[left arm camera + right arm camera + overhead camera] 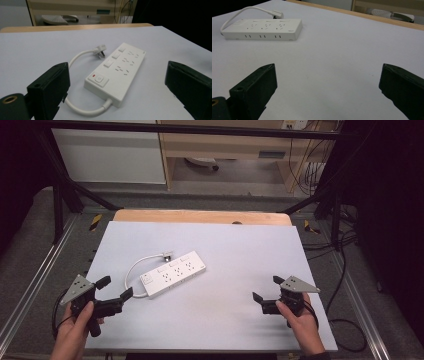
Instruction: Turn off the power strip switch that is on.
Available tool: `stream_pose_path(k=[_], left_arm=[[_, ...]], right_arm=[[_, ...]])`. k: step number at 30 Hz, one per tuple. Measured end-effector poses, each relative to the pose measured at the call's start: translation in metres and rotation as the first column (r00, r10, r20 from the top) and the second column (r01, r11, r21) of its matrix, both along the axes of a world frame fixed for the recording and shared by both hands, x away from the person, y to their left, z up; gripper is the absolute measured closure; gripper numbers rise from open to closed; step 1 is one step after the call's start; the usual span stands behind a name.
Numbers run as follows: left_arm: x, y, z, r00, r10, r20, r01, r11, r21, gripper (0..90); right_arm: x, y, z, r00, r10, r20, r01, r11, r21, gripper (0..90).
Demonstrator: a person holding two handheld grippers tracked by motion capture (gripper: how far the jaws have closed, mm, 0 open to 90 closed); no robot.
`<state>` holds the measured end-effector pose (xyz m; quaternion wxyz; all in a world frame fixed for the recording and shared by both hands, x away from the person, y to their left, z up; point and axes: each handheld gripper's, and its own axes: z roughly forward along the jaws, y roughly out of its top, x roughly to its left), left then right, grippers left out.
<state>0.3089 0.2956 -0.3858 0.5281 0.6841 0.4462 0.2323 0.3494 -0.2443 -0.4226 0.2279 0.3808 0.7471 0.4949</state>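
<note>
Both tongs gape, grasping nothing: left tongs [114, 288] near the white plastic power strip [174, 273], right tongs [265, 288] well apart. A one-ended pinch could swing the strip, dragging its short white cord [134, 268].

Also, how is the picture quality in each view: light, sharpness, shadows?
High view: even light on the table, dark surroundings. Left gripper view: power strip sharp, near jaws soft. Right gripper view: strip farther off and softer, faint shadows under the jaws.
</note>
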Motion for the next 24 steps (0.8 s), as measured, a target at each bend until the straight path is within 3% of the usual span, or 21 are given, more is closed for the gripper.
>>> stream_pose_path(k=[15,21,24], left_arm=[[-0.003,-0.015,-0.026,0.9976,-0.039,-0.056,0.041,0.9988,0.028,6.6],[-0.006,-0.026,-0.037,0.9916,-0.085,-0.097,0.09,0.9948,0.048,6.8],[-0.008,-0.032,-0.039,0.9904,-0.099,-0.097,0.107,0.9912,0.079,6.8]], right_arm=[[0.004,-0.005,-0.003,0.9995,-0.03,-0.008,0.03,1.0,-0.007,2.0],[0.009,-0.007,-0.01,0.9944,-0.094,-0.049,0.092,0.995,-0.043,2.2],[0.014,-0.008,-0.018,0.9843,-0.142,-0.105,0.134,0.988,-0.079,2.9]])
